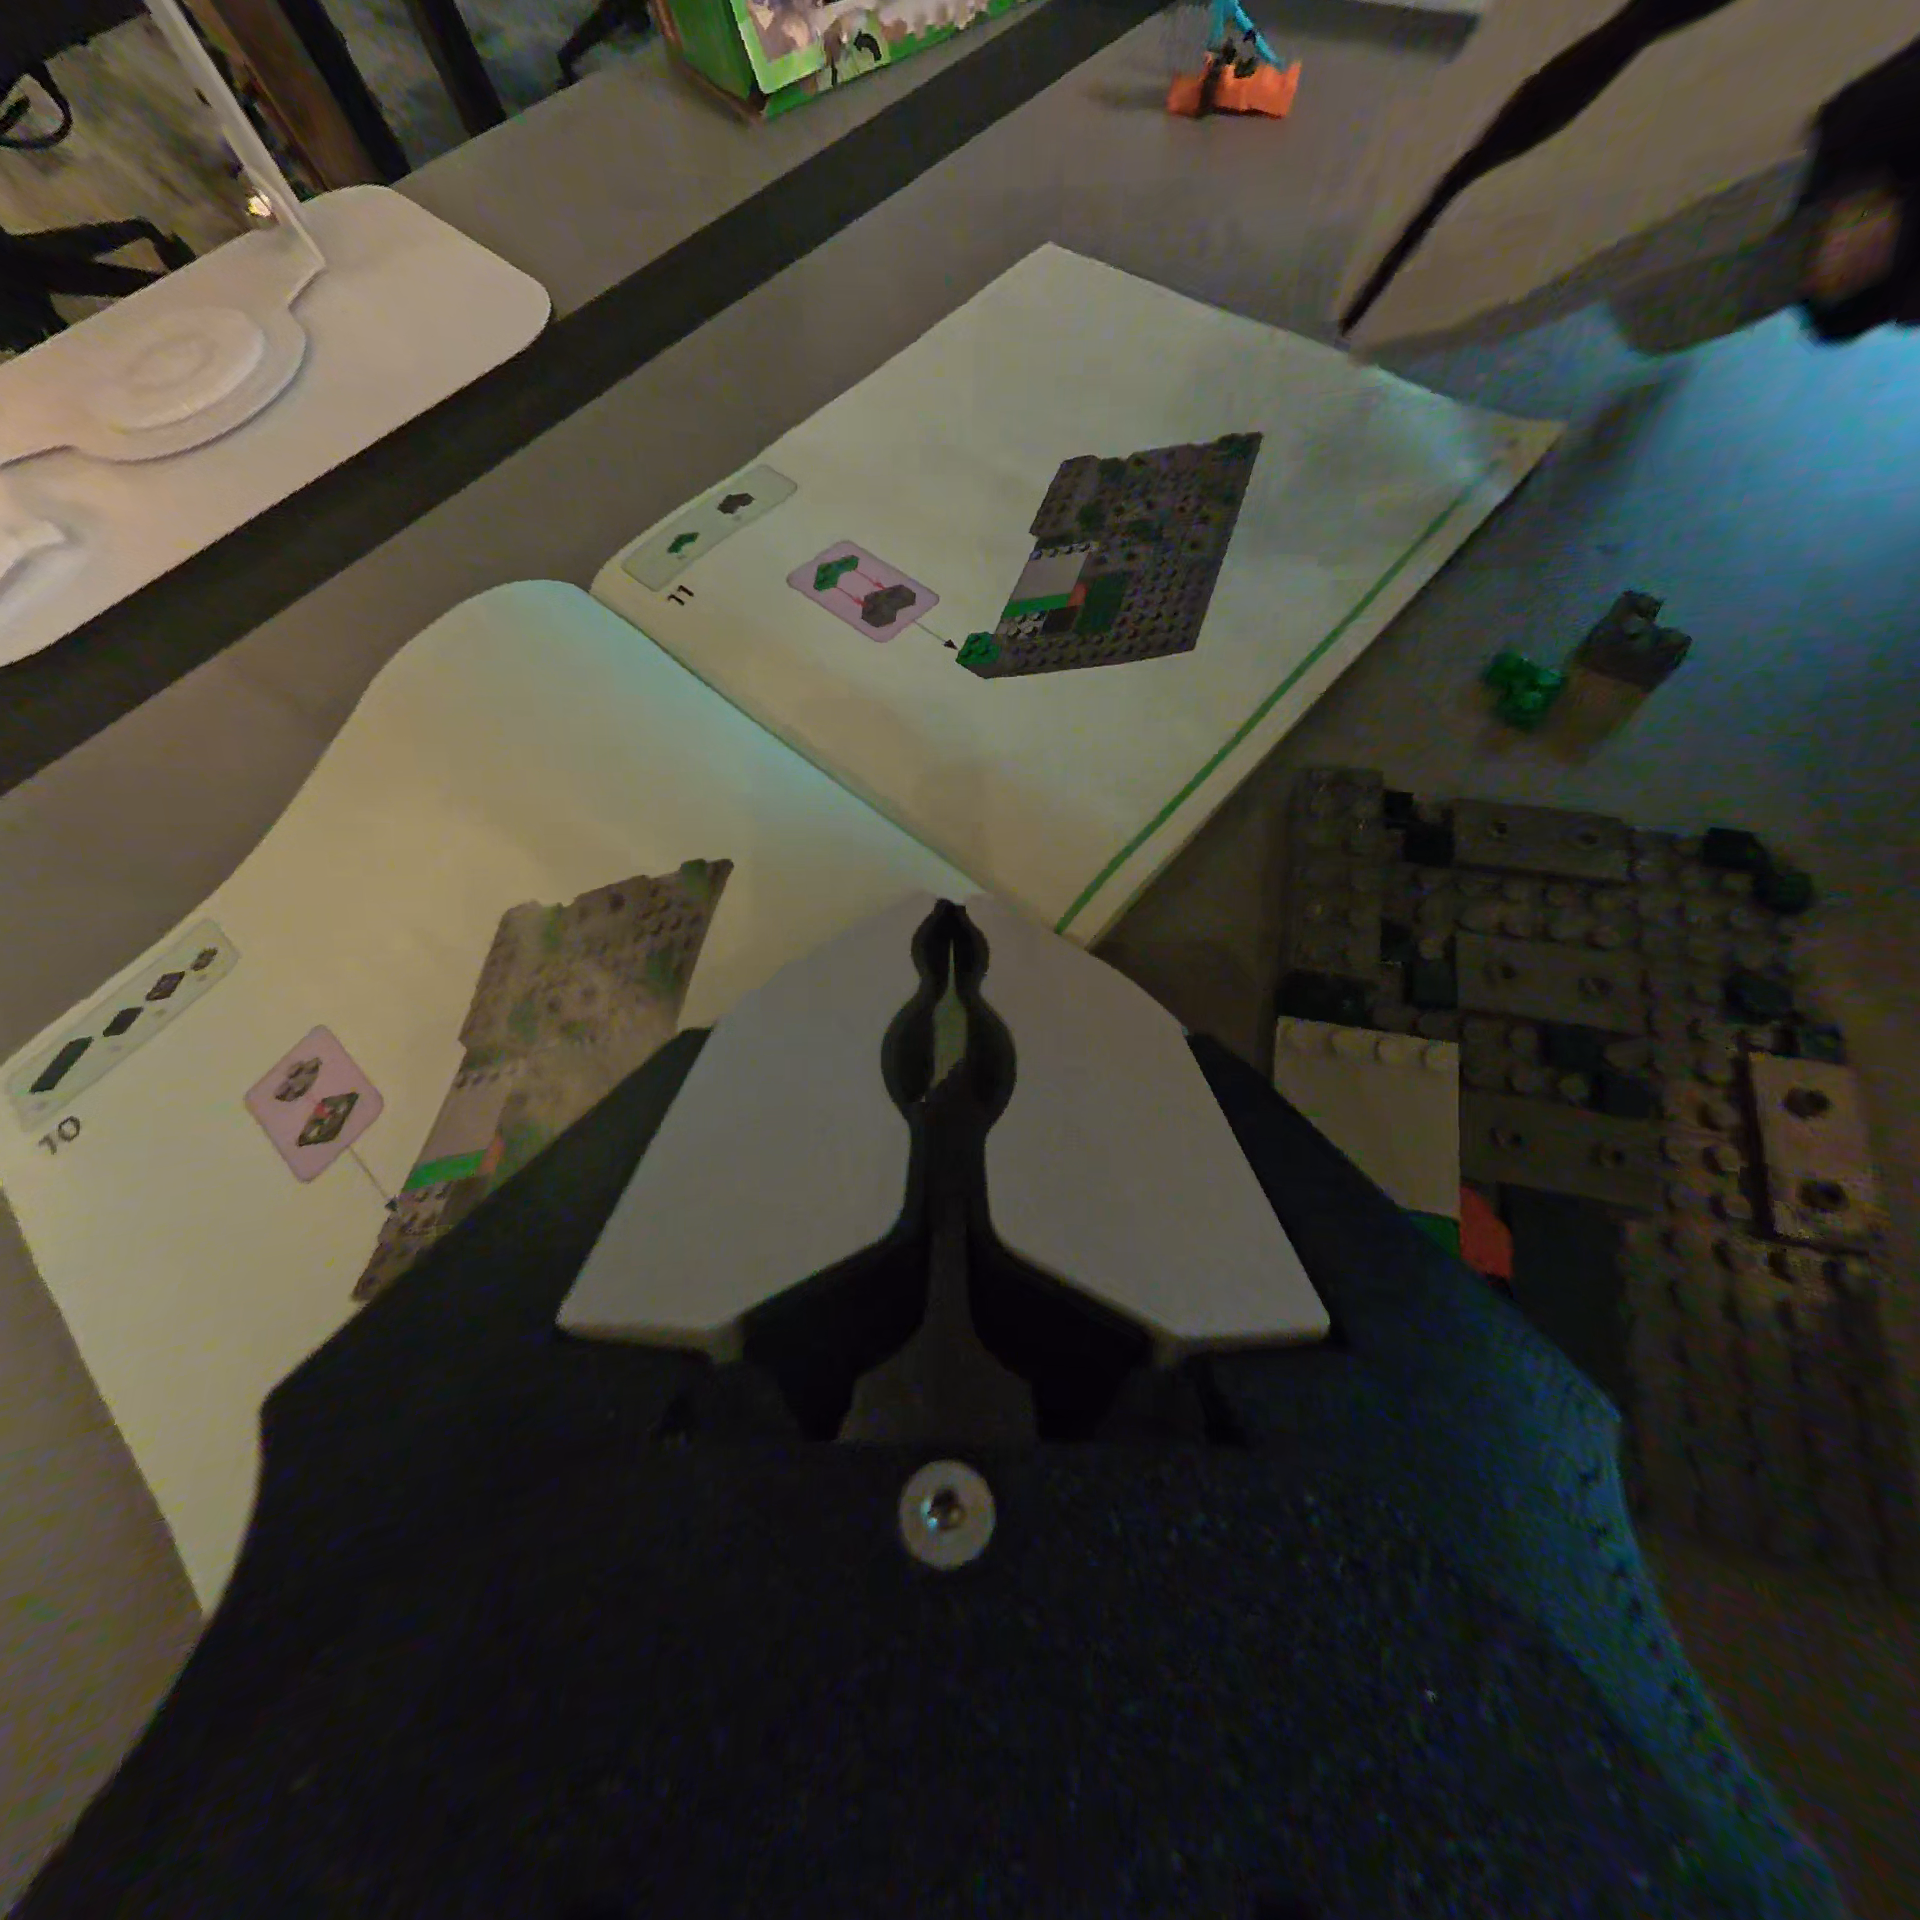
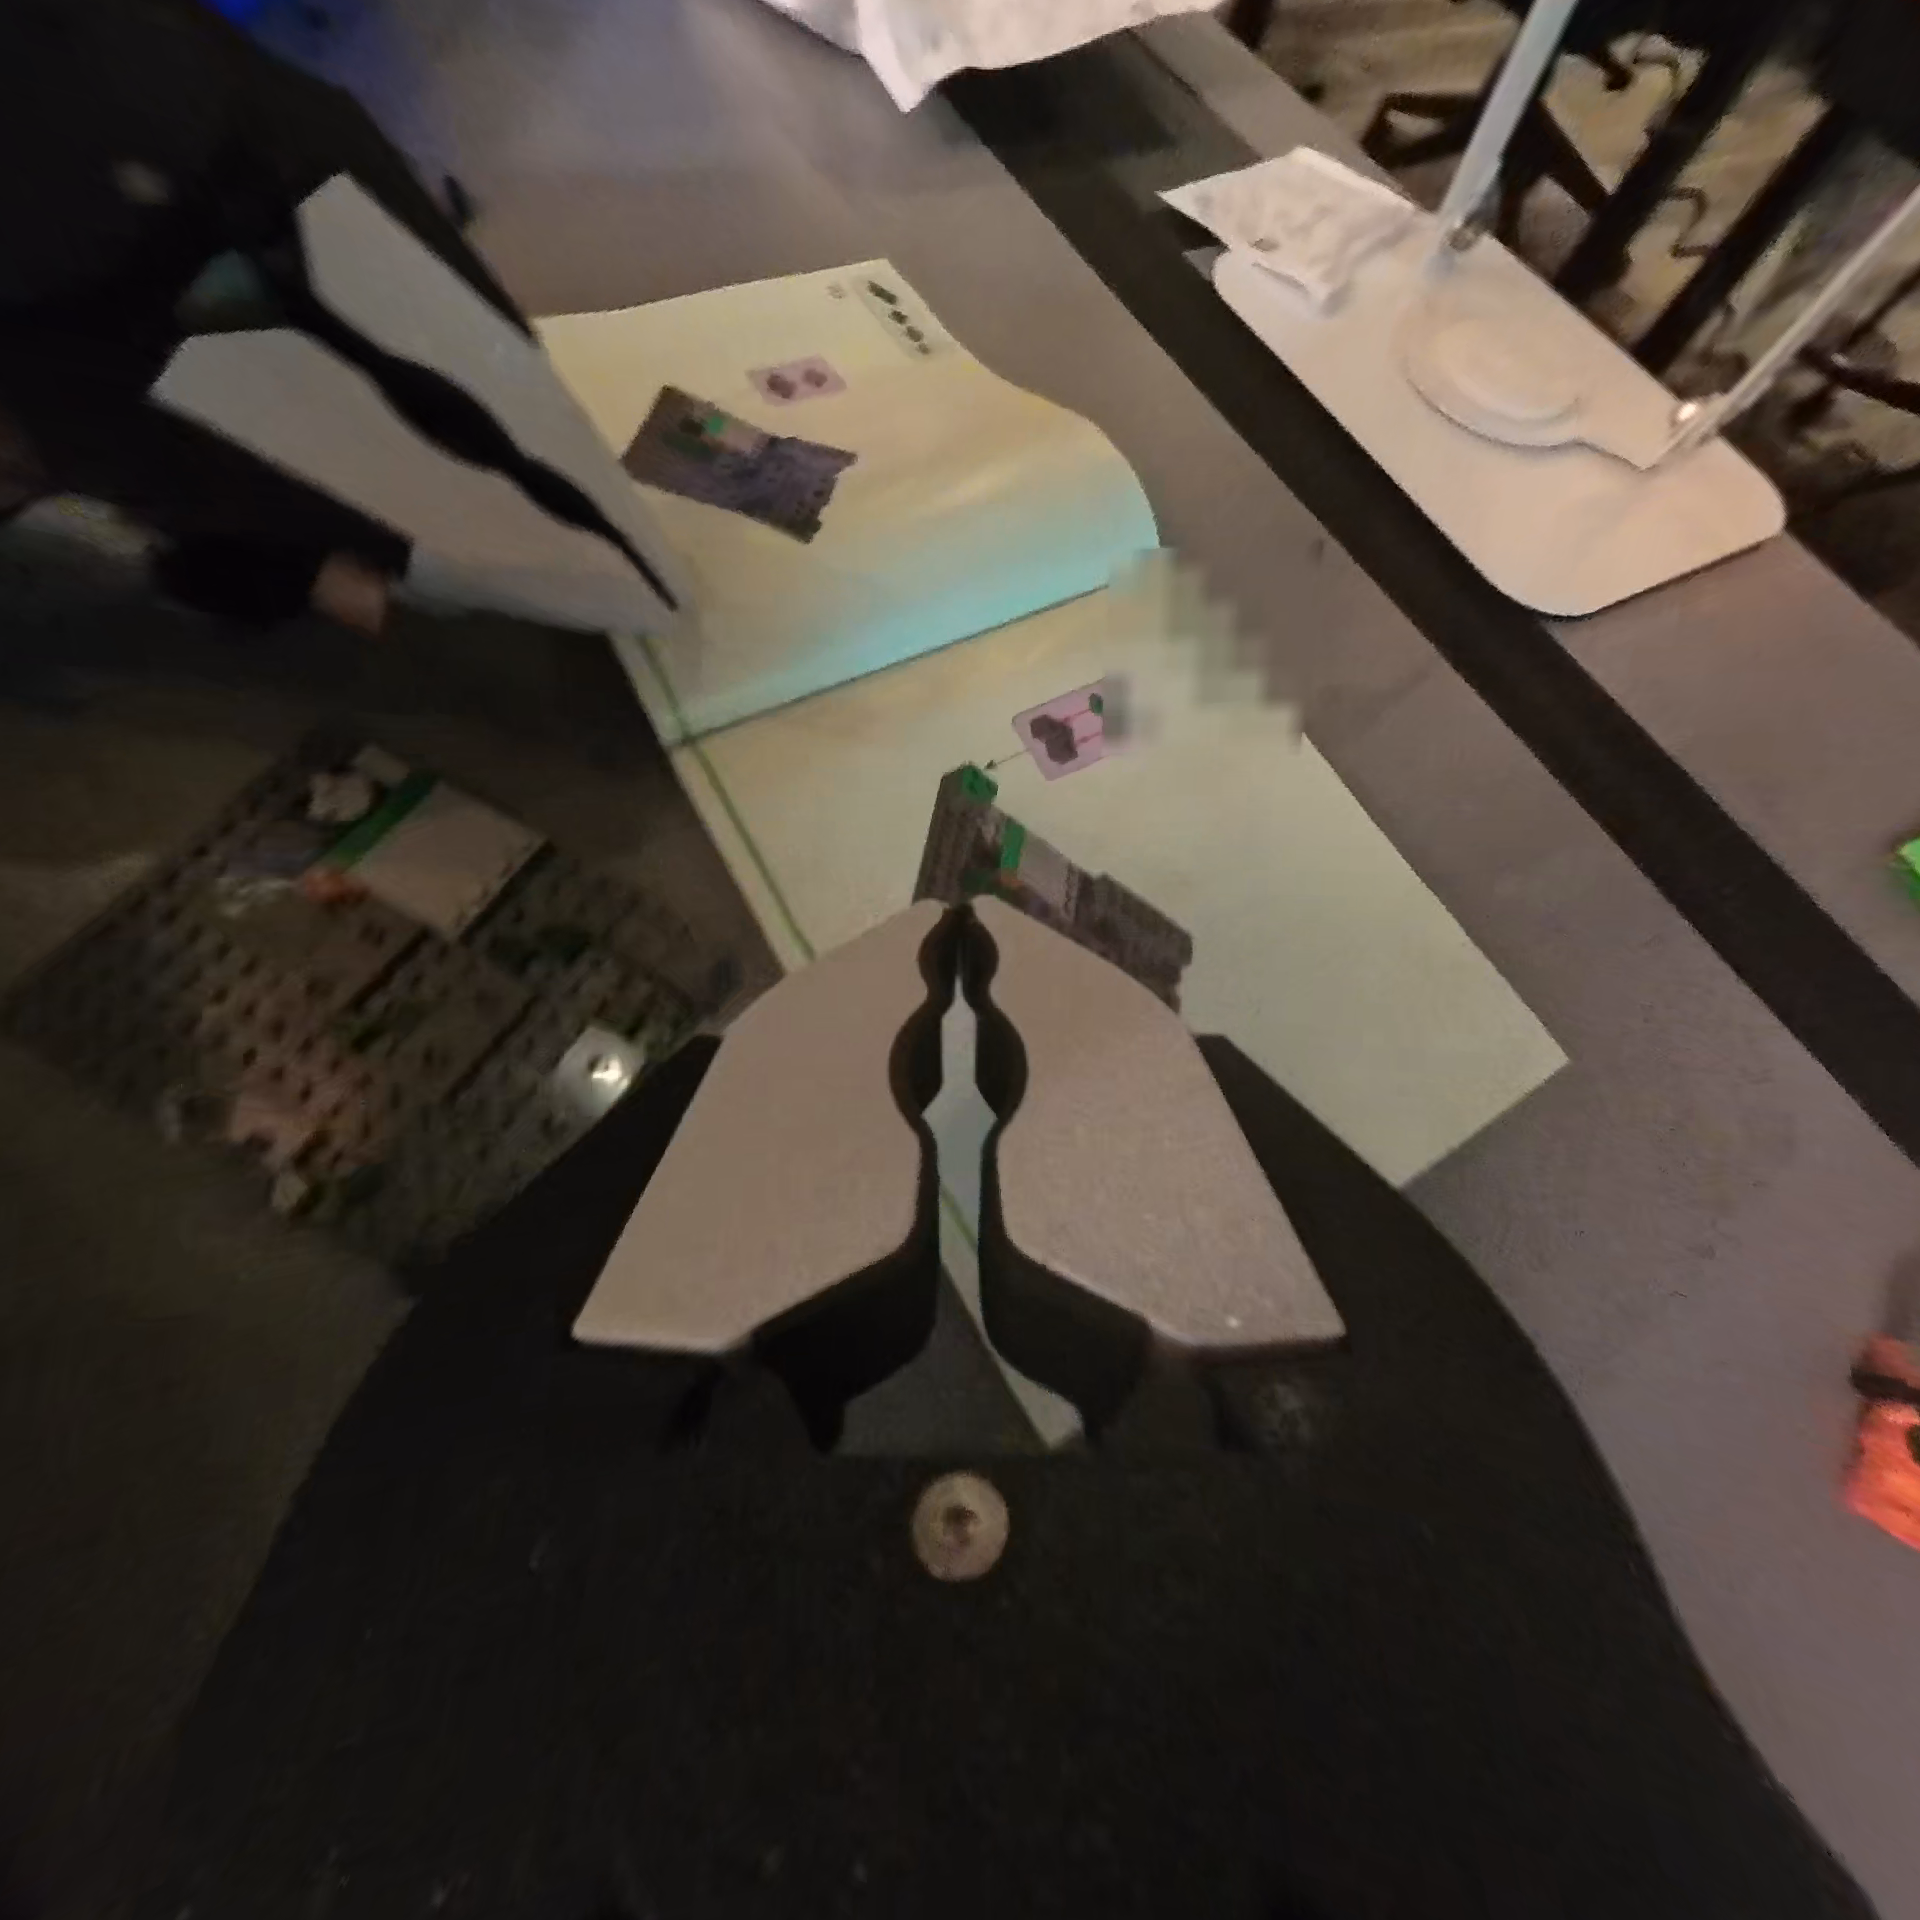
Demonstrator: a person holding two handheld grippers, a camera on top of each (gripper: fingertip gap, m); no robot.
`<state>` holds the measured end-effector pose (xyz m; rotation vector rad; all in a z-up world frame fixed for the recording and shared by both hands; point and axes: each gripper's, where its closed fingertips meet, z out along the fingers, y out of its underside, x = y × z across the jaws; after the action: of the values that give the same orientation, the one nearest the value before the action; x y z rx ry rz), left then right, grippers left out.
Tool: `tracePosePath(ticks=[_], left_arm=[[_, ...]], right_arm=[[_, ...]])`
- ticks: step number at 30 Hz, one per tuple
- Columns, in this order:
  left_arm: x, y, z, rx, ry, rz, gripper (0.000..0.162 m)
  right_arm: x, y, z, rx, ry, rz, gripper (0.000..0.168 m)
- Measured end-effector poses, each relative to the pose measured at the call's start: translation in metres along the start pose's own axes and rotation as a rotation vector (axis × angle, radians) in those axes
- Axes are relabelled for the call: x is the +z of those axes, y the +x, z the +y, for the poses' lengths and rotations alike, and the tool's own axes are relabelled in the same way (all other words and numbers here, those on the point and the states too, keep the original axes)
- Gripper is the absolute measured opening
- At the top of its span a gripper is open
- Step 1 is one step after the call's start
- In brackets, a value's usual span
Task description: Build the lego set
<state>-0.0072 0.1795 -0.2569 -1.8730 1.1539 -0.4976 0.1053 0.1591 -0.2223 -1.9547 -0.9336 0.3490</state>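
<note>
In the left wrist view, the left gripper [image 1: 951,914] sits at six o'clock with its jaws pressed together at the tips and nothing between them, hanging over the open instruction booklet [image 1: 727,727] that fills the centre of the grey table [image 1: 1039,197]. The partly built grey Lego baseplate [image 1: 1579,1060] lies at three to four o'clock, just beside the booklet's green-striped edge. A small green piece [image 1: 1522,688] touches a loose grey brick [image 1: 1626,660] at two o'clock, apart from the baseplate. The right gripper [image 1: 1351,317] reaches in at one o'clock, blurred. A white lamp base [image 1: 343,312] rests at ten o'clock, a green box [image 1: 790,57] at twelve, an orange model [image 1: 1236,88] beside it. In the right wrist view, the right gripper [image 2: 958,914] at six o'clock has its jaws closed at the tips and empty, over the booklet [image 2: 1195,935]. The baseplate [image 2: 343,997] lies at nine o'clock, blurred. The left gripper [image 2: 665,597] enters at ten o'clock, jaws nearly together. The lamp base [image 2: 1610,488] sits at two o'clock.
</note>
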Motion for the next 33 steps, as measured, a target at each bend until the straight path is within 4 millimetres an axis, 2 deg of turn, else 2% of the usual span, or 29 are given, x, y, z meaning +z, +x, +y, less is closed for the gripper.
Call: tracePosePath(ticks=[2, 5, 7, 10, 14, 18, 33], left_arm=[[-0.002, 0.001, 0.000, 0.006, 0.005, 0.003, 0.000], [-0.003, 0.002, -0.001, 0.015, 0.010, 0.008, 0.000], [-0.003, 0.003, -0.001, 0.016, 0.013, 0.013, 0.000], [-0.001, 0.006, -0.001, 0.023, 0.010, 0.018, 0.000], [-0.002, 0.007, 0.000, 0.035, 0.005, 0.012, 0.000], [-0.004, 0.006, -0.001, 0.036, 0.014, 0.007, 0.000], [-0.002, 0.012, 0.001, 0.060, 0.004, 0.022, 0.000]], right_arm=[[-0.017, -0.008, 0.014, -0.029, 0.002, -0.039, 0.009], [-0.030, -0.028, 0.040, -0.042, -0.032, -0.090, 0.016], [-0.030, -0.040, 0.053, -0.036, -0.063, -0.107, 0.020], [-0.027, -0.048, 0.067, -0.049, -0.109, -0.111, 0.026], [-0.022, -0.049, 0.073, -0.039, -0.124, -0.121, 0.027], [-0.019, -0.050, 0.078, -0.042, -0.147, -0.121, 0.019], [-0.021, -0.050, 0.074, -0.059, -0.155, -0.093, 0.017]])
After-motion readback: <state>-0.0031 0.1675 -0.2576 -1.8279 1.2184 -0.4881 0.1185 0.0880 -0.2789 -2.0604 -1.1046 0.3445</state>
